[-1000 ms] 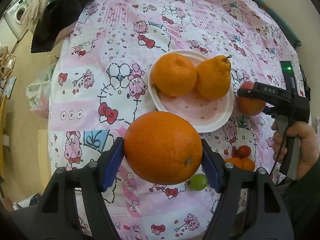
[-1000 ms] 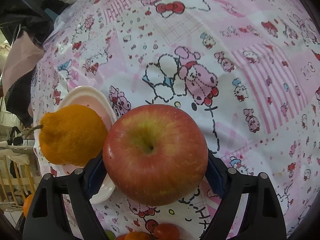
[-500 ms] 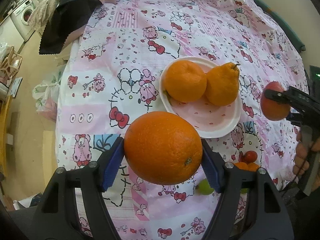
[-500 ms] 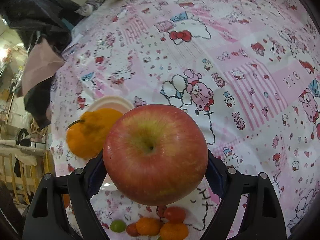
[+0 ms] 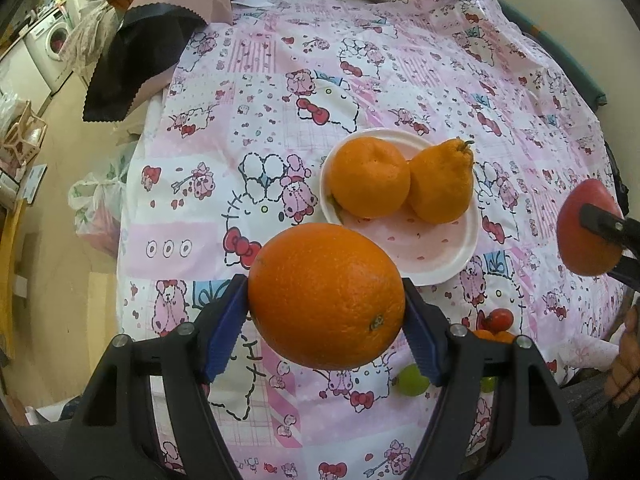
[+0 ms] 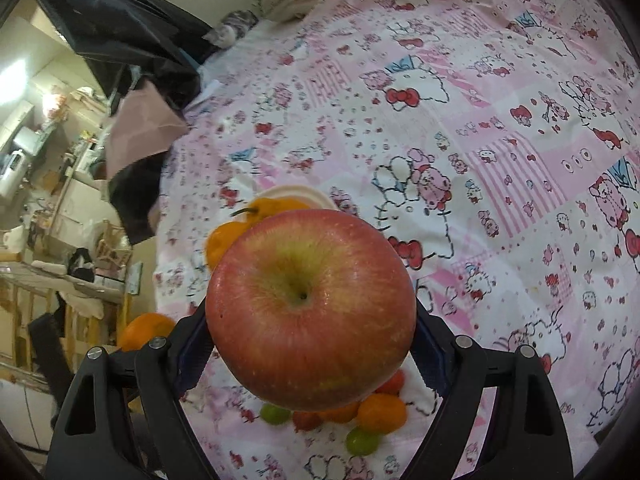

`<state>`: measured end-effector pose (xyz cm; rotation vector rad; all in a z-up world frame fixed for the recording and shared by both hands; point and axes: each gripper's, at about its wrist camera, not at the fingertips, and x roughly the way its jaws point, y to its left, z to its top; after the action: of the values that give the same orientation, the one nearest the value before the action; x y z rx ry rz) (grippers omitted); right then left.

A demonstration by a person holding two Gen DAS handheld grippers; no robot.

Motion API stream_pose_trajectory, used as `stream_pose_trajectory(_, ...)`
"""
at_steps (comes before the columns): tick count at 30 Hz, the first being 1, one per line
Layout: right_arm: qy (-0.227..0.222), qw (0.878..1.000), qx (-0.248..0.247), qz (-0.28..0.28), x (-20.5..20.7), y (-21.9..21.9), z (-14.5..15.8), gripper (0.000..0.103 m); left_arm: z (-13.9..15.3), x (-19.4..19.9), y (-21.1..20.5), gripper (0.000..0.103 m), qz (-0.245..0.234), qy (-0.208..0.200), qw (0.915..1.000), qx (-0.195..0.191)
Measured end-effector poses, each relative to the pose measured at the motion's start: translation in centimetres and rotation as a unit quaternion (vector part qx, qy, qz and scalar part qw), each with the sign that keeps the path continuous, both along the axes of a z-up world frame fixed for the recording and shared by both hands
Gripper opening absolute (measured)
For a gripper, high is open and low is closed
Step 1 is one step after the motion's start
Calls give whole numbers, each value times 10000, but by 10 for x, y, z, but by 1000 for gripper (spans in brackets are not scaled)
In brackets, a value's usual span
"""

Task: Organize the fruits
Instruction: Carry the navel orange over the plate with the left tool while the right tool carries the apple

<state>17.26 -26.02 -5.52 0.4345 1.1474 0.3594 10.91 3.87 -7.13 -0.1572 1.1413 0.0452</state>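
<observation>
2 fruits are held clear of the patterned cloth (image 5: 256,92) at once. The orange (image 5: 326,296), at the lower centre of the left wrist view, is clenched between the blue pads of the left gripper (image 5: 326,328); the apple (image 6: 310,308), at the lower centre of the right wrist view, is clamped in the right gripper (image 6: 312,344) and is also seen at the right edge of the left wrist view. The carrying step is judged to be in hand, with neither fruit set down yet.

1 white plate (image 5: 432,256) is seen just above the orange in the left wrist view. 2 fruits are already held in it: a round mandarin (image 5: 368,178) on its left side and a knobbed, pear-shaped citrus (image 5: 440,182) on its right, touching each other. Only the lower part of the plate is bare.

Next, each held fruit would have to be lowered onto that bare part, or beside the plate if room is lacking, and released without the 2 citrus being nudged. Several small tomatoes and green fruits (image 6: 362,416) are left loose on the cloth at the bottom of the right wrist view, outside any container
</observation>
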Motion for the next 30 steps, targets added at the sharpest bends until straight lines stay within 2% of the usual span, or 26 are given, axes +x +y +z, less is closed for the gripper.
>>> stream_pose_trajectory(7,-266,9994,13,221,-17,11,12,87,8,-3,-3,70,-74,-186,9996,-218)
stream_pose_trajectory(18,-702,9962,234,453,-12,23,29,87,44,2,-10,70,-233,-543,9981,-157)
stream_pose_trajectory(24,-852,9947,199,532,1,29,31,87,56,24,-14,70,-352,-598,9975,-166)
stream_pose_trajectory(30,-796,9952,121,548,18,35,25,87,56,51,-24,70,-515,-613,9967,-110)
